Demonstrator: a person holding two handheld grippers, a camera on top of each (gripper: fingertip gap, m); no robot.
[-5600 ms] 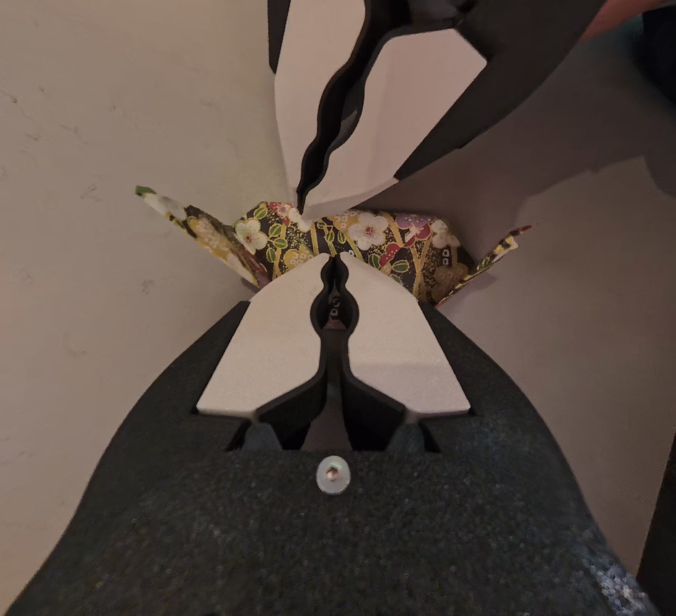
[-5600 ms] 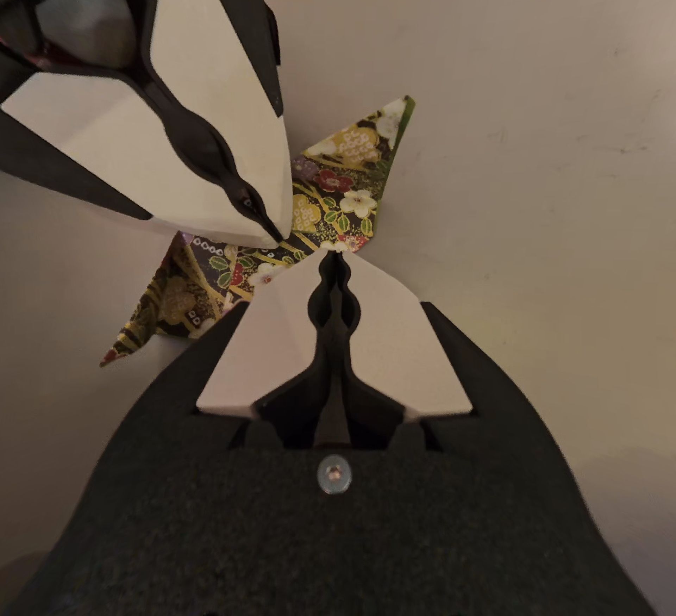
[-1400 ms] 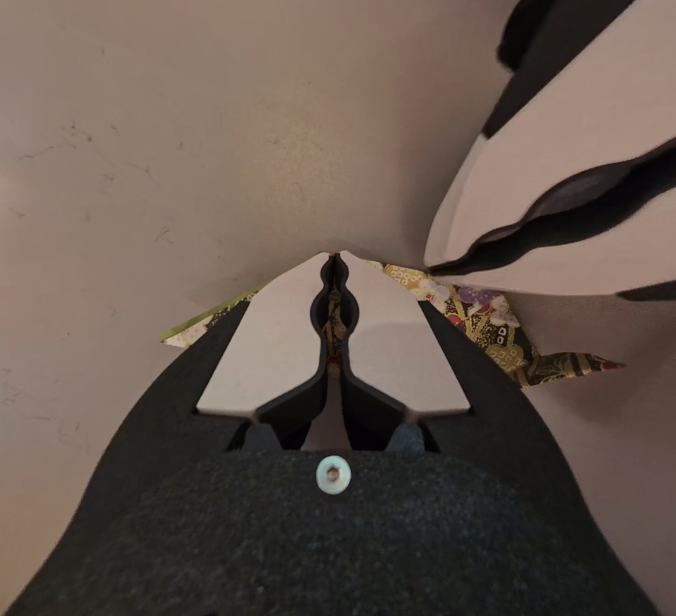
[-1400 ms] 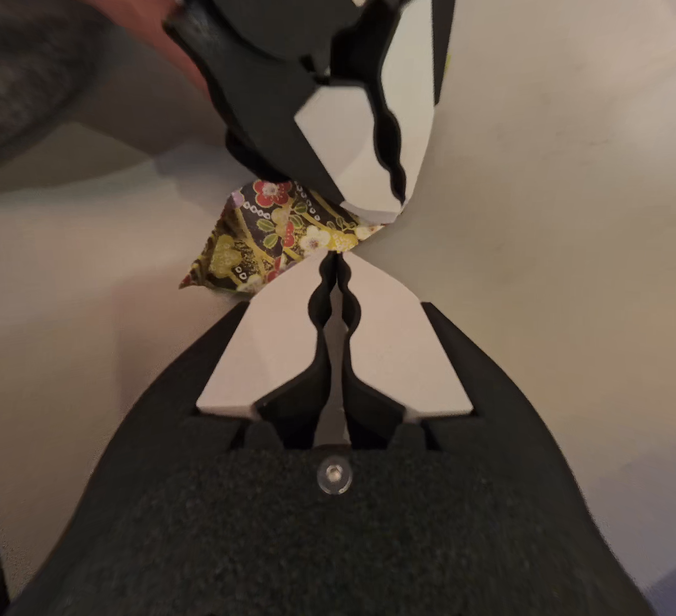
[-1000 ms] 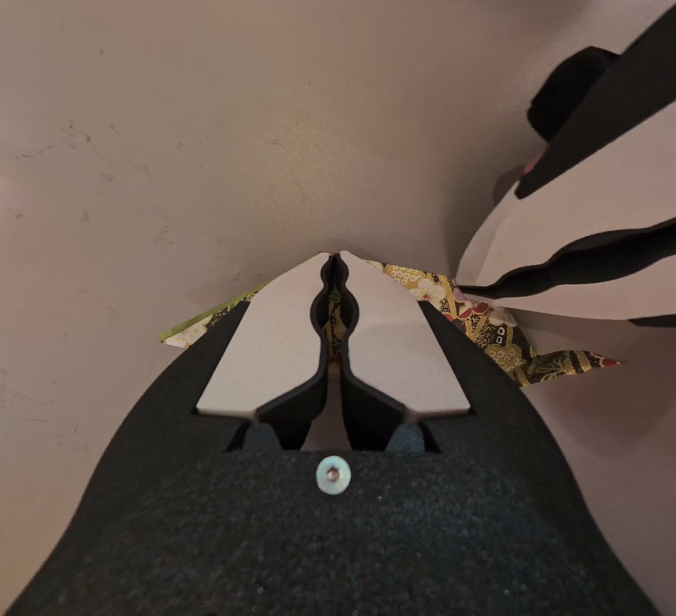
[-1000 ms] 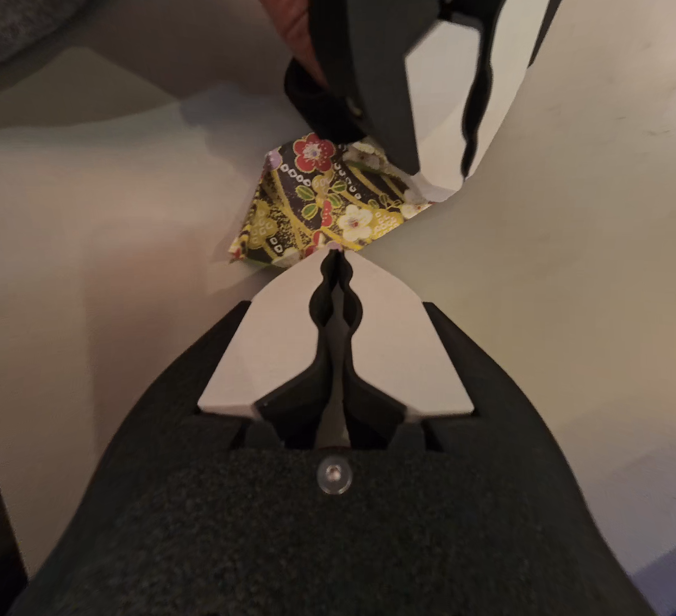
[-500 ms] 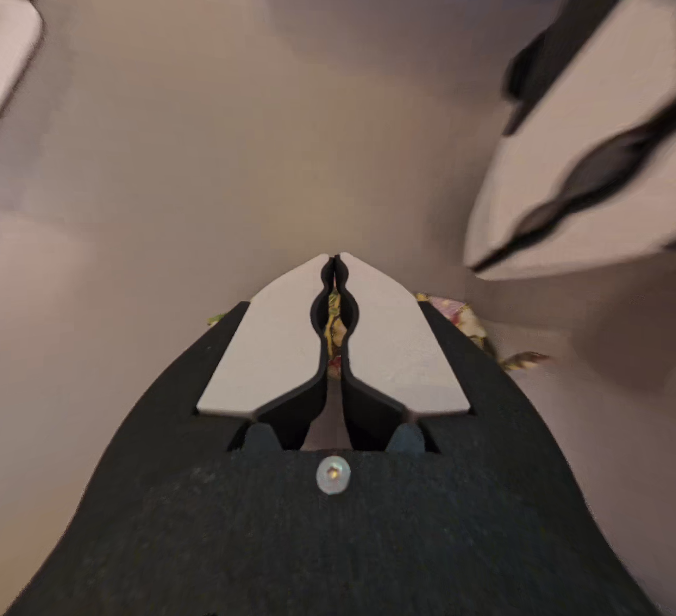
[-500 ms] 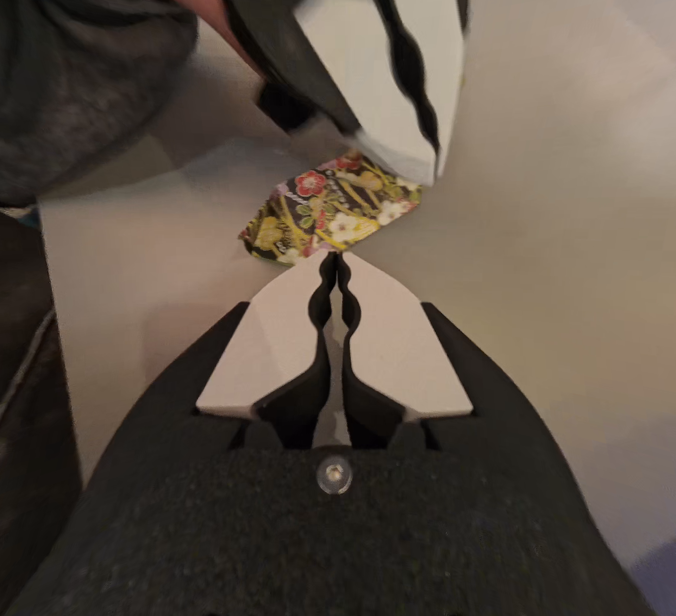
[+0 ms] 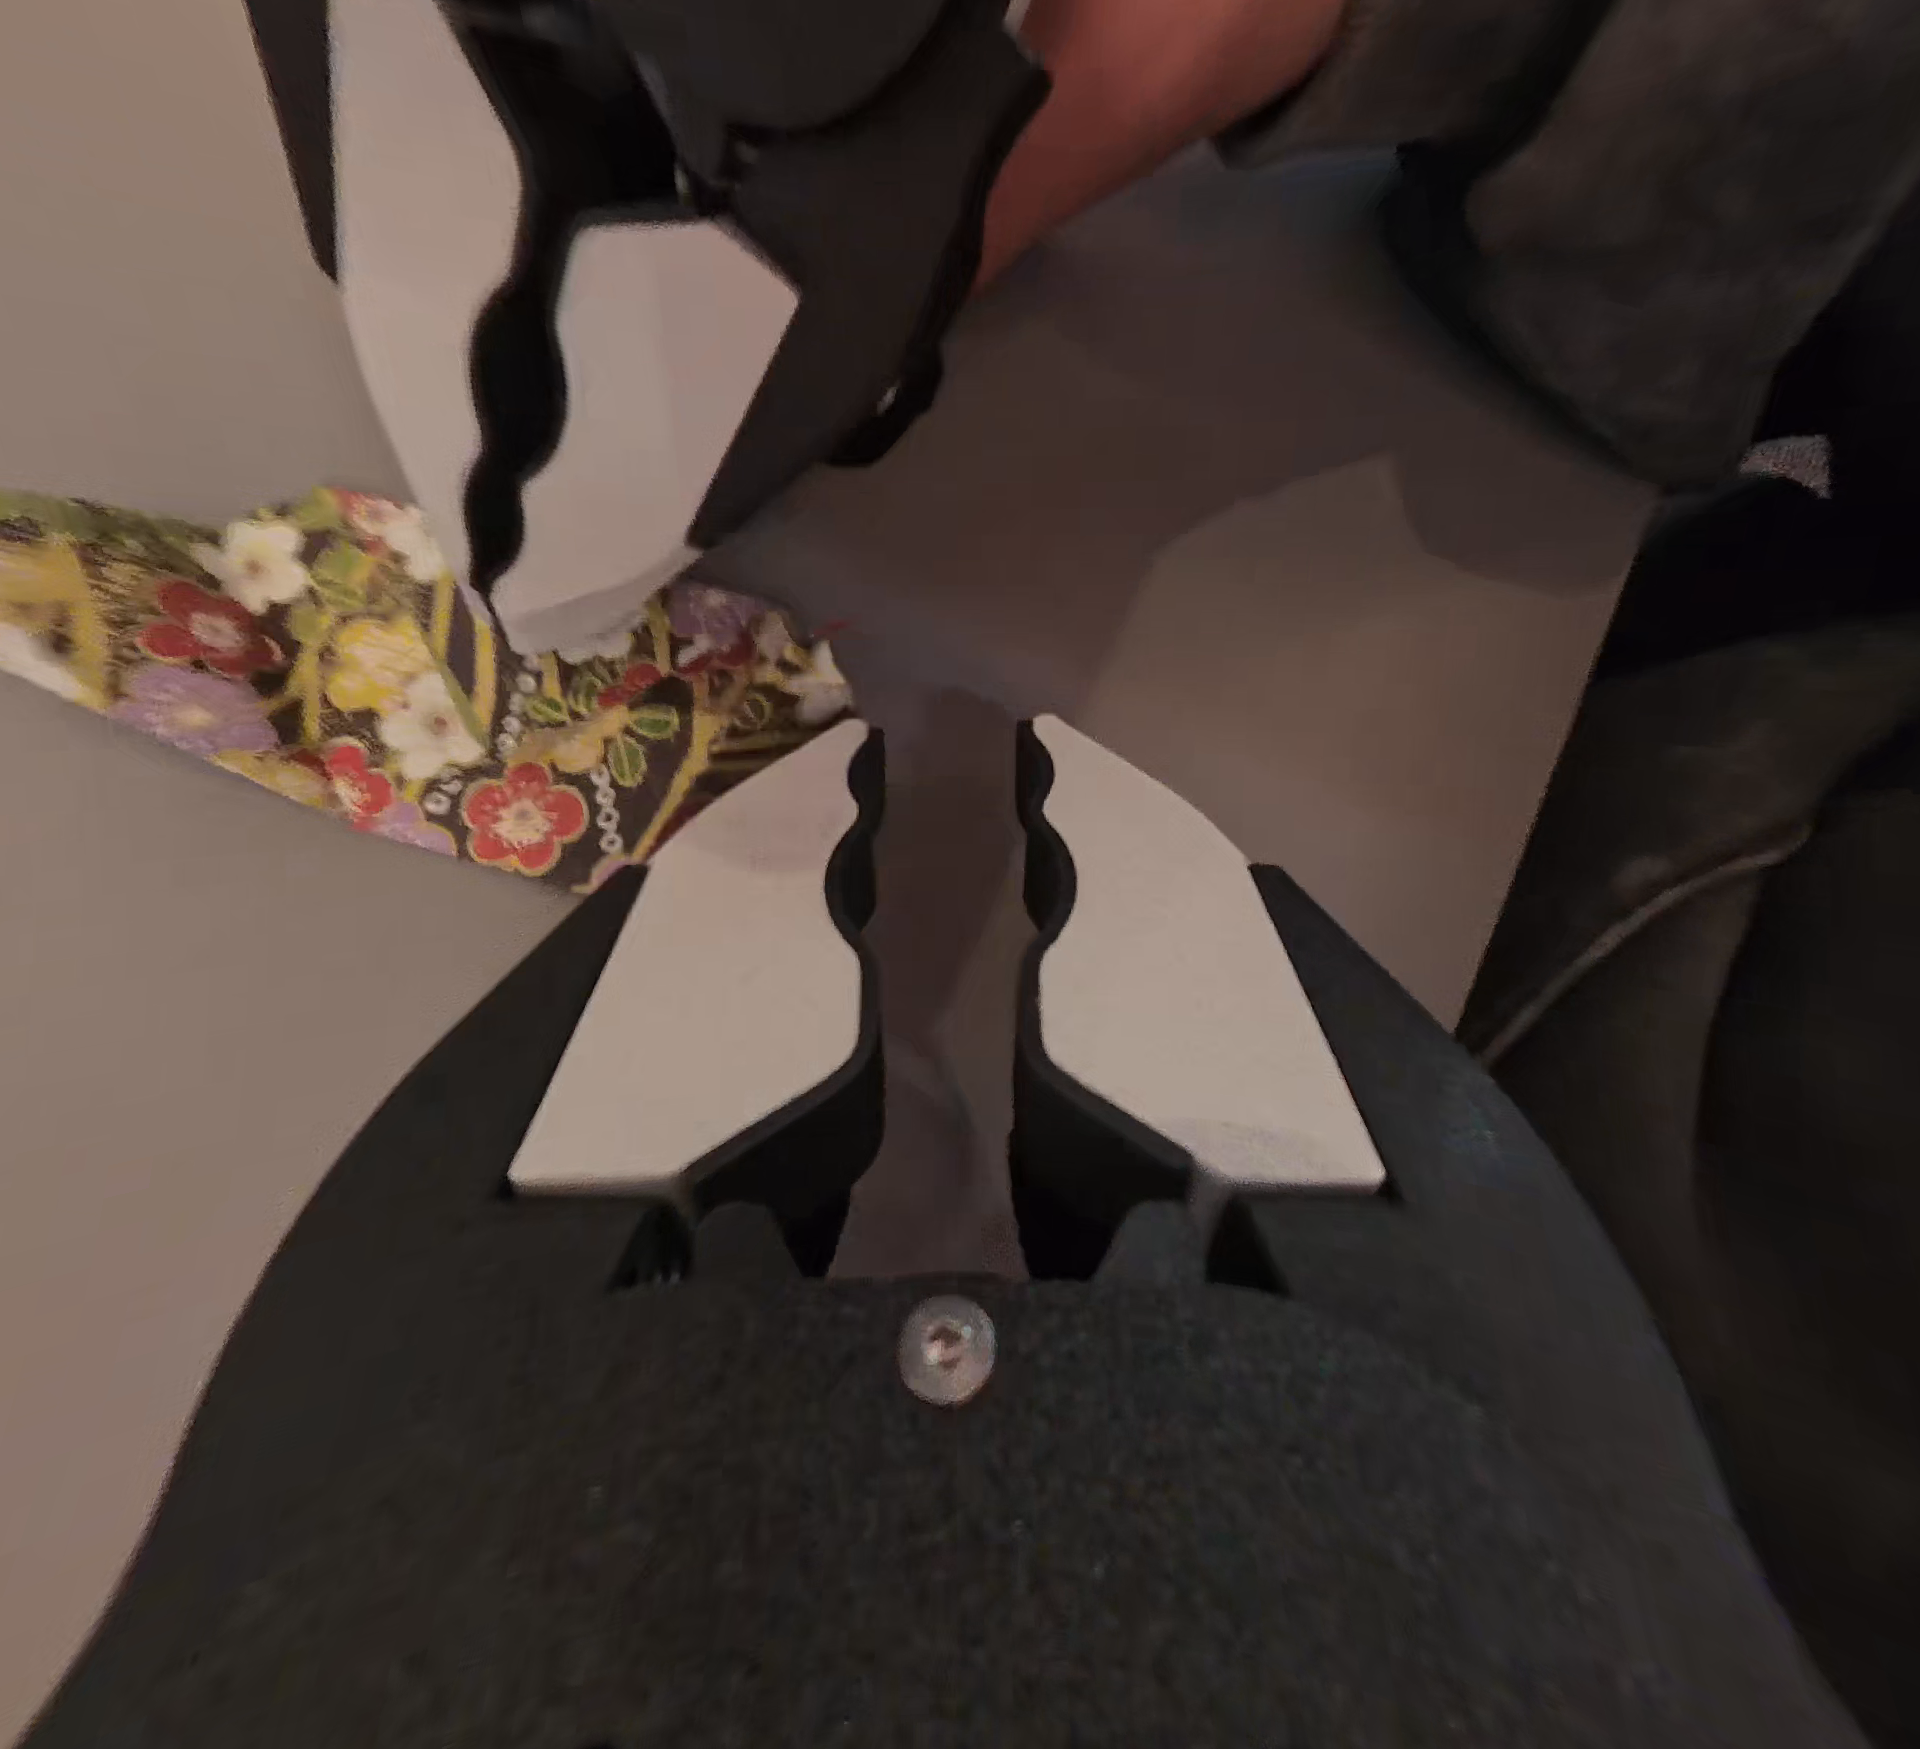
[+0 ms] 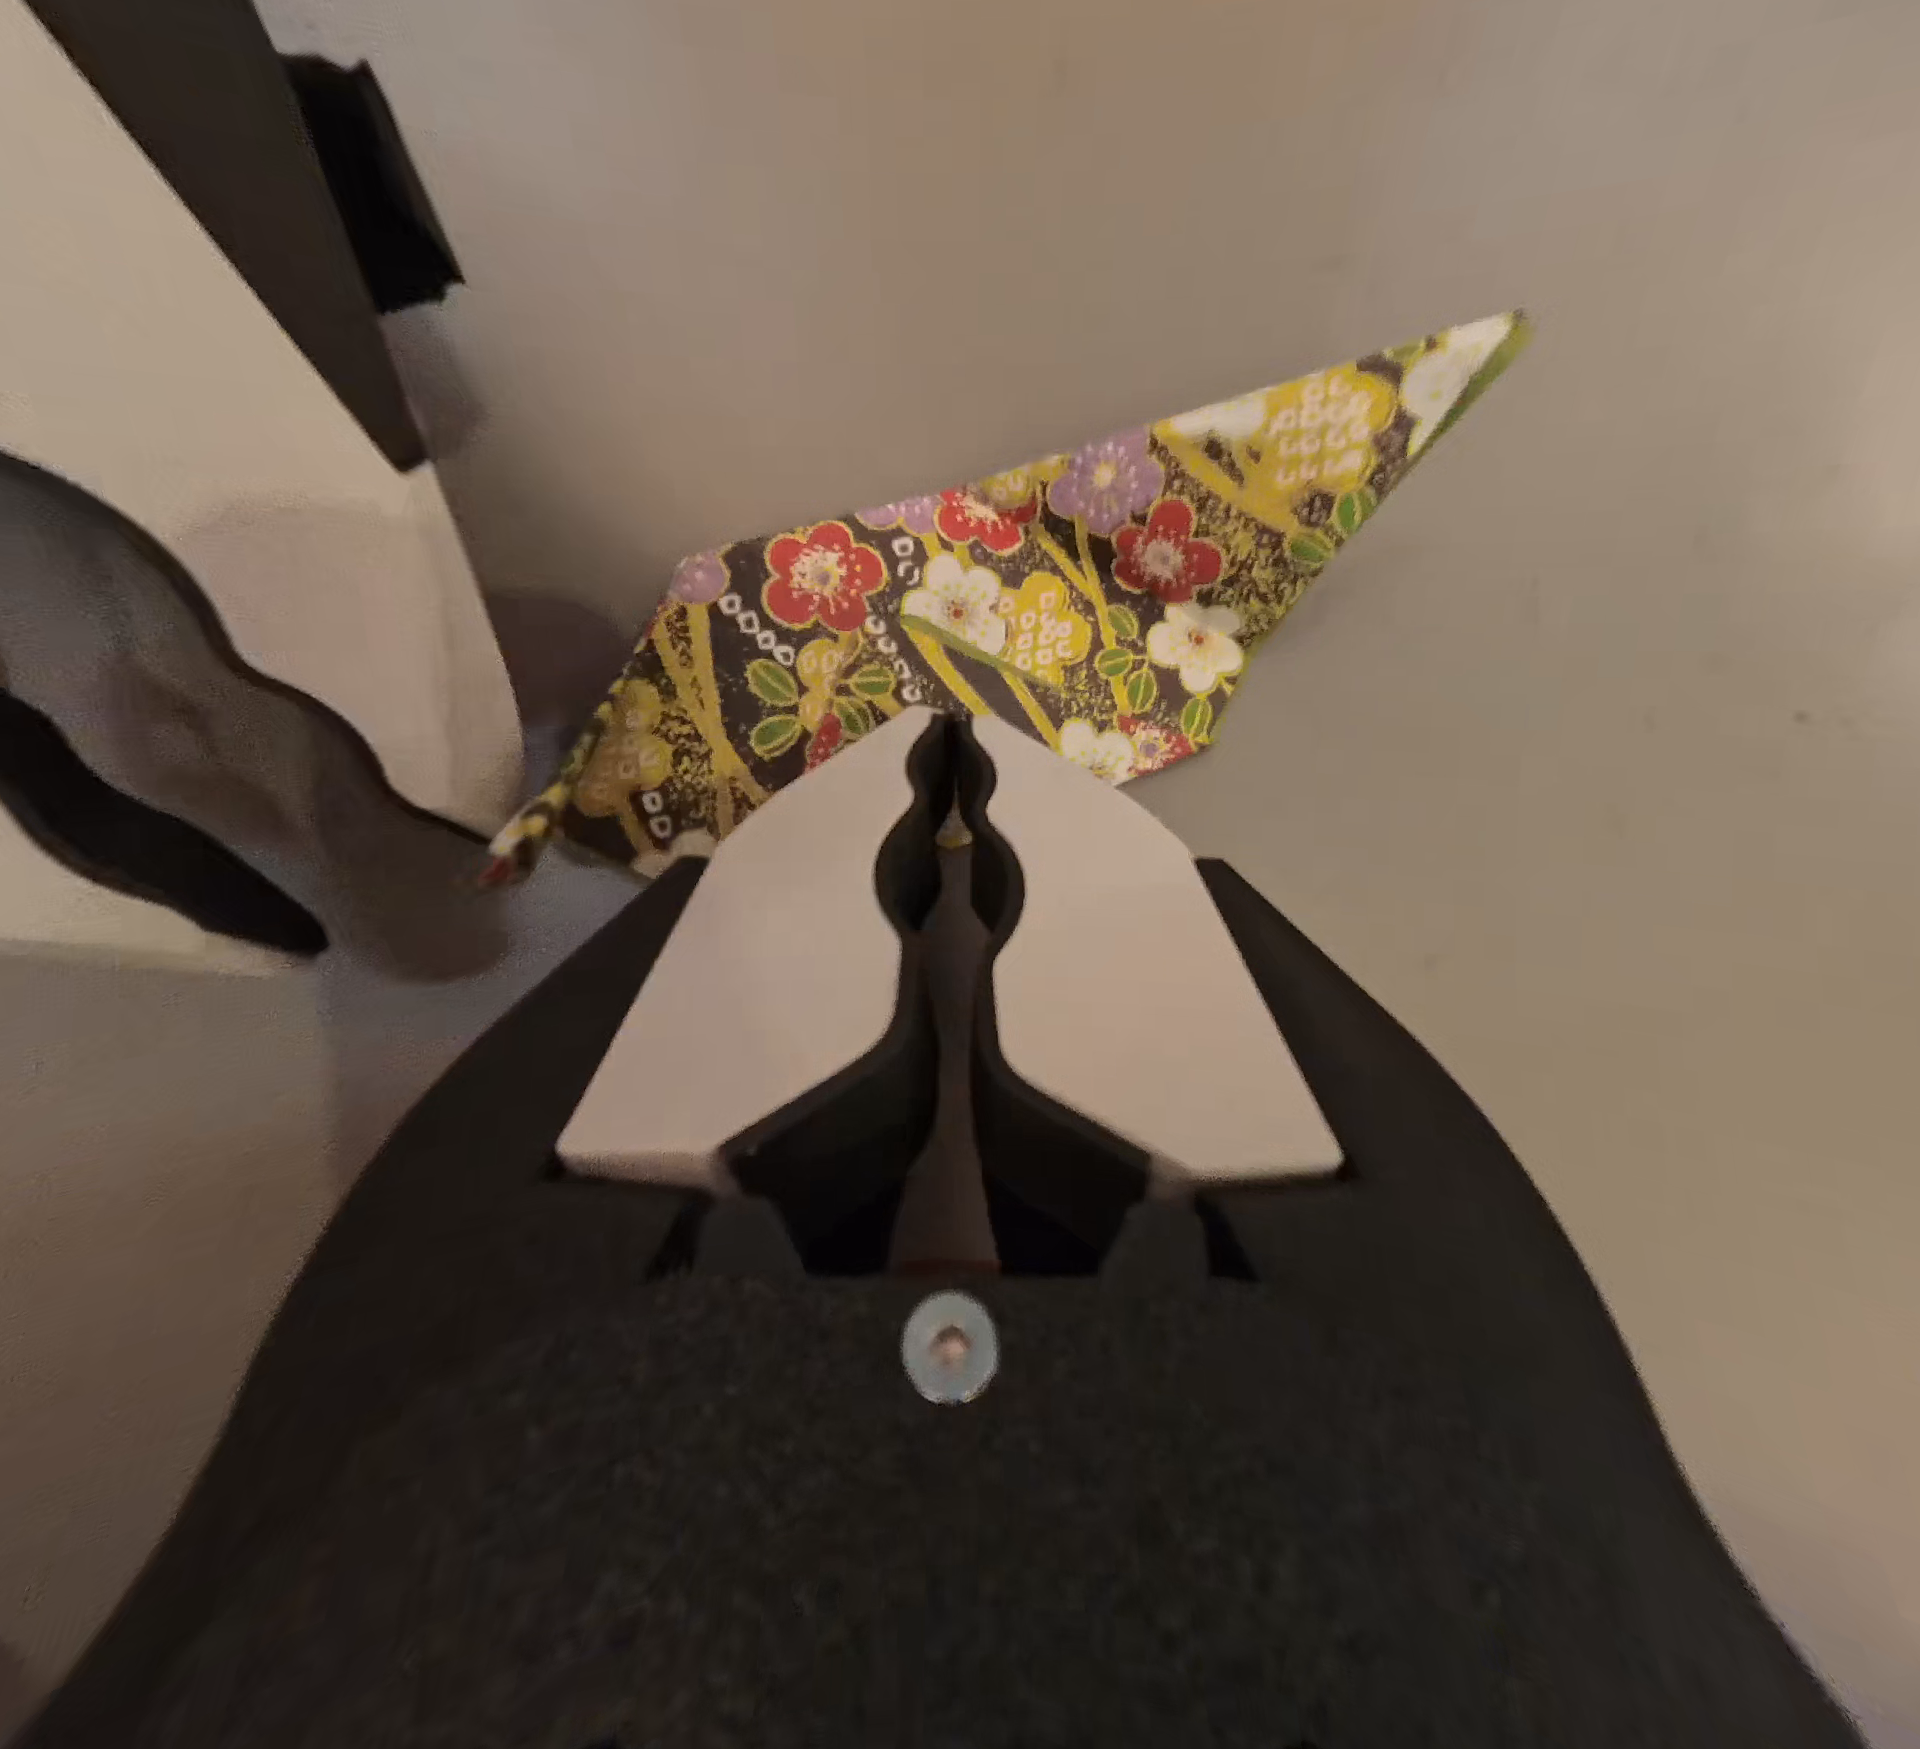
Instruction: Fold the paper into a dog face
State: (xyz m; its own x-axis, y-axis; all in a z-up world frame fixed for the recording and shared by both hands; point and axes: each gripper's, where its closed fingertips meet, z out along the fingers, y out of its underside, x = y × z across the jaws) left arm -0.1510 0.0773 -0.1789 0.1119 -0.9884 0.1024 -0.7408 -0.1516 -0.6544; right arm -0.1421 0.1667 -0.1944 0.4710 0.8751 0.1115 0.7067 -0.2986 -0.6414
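Left gripper (image 9: 948, 743) of black plastic with pale finger pads: jaws now parted by narrow gap, empty; half a second ago clamped on paper. Just beyond its left fingertip, floral-patterned folded paper (image 9: 416, 691) on beige tabletop (image 9: 156, 1024). Right gripper (image 10: 951, 731): jaws closed, pinching paper's near edge; far pointed corner sticks up to right. Hold has passed left to right. Judgement: left free to regrip loose corner for next ear fold. Dark sleeve (image 9: 1662, 141) behind.
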